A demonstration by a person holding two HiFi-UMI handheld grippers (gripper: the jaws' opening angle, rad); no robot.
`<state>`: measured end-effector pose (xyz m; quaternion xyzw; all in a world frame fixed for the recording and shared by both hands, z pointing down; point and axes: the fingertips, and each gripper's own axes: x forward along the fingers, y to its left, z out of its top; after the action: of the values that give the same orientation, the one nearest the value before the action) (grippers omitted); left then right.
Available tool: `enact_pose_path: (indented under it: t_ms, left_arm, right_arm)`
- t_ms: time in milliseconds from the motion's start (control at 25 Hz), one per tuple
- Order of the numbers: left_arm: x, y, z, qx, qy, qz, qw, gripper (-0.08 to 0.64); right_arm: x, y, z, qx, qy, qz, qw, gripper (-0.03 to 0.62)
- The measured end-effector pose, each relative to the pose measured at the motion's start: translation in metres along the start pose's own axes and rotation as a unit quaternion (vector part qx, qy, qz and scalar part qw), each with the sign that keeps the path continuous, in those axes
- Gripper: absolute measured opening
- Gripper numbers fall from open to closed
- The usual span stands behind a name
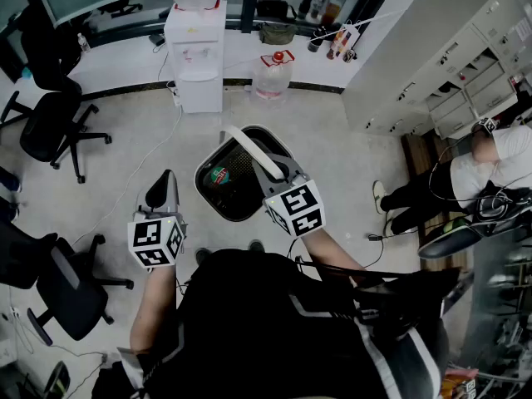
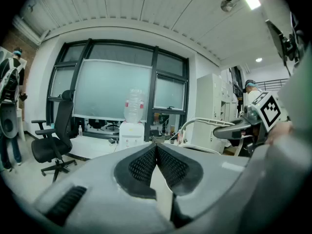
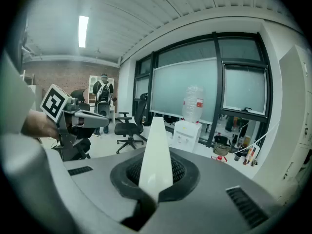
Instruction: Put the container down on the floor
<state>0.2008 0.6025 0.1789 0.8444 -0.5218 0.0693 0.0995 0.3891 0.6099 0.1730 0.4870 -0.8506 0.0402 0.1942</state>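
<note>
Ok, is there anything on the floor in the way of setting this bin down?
Nothing visible does. The bin hangs by its handle from the right tool over bare floor; a cable lies off to its left, apart from it. The patch straight under the bin is hidden.

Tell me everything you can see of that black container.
The container is a black, plastic-looking bin with a rounded open top and a pale rim. A white handle arches over it. The right claw is shut on that handle and holds the bin upright above the floor. A green and red item lies inside.
</note>
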Motion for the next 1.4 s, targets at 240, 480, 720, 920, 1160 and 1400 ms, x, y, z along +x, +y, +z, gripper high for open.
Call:
enact_pose_path:
  t_ms: [240, 480, 720, 920, 1160, 1400]
  left_arm:
    - [-0.004, -0.002, -0.003, 0.004, -0.002, -0.003, 1.0, 0.011]
    - [-0.013, 0.008, -0.006, 0.0, 0.001, 0.002, 1.0, 0.011]
    - [-0.026, 0.025, -0.013, -0.006, 0.007, 0.012, 0.9999, 0.011]
    - [-0.038, 0.041, -0.016, -0.017, 0.006, 0.017, 0.9997, 0.011]
    - [-0.049, 0.065, -0.011, -0.026, -0.001, 0.016, 0.9995, 0.011]
    - [-0.059, 0.091, -0.022, -0.039, -0.009, 0.012, 0.9991, 0.011]
  right_arm:
    - [-0.003, 0.0, 0.001, -0.002, -0.002, 0.001, 1.0, 0.009]
    - [0.001, 0.009, 0.007, -0.003, -0.003, 0.005, 1.0, 0.009]
    - [0.008, 0.018, 0.009, 0.001, -0.002, 0.012, 1.0, 0.009]
    - [0.015, 0.031, 0.015, 0.001, -0.001, 0.015, 1.0, 0.009]
    - [0.027, 0.048, 0.033, -0.004, 0.0, 0.018, 1.0, 0.009]
    - [0.044, 0.07, 0.042, -0.013, -0.004, 0.016, 1.0, 0.009]
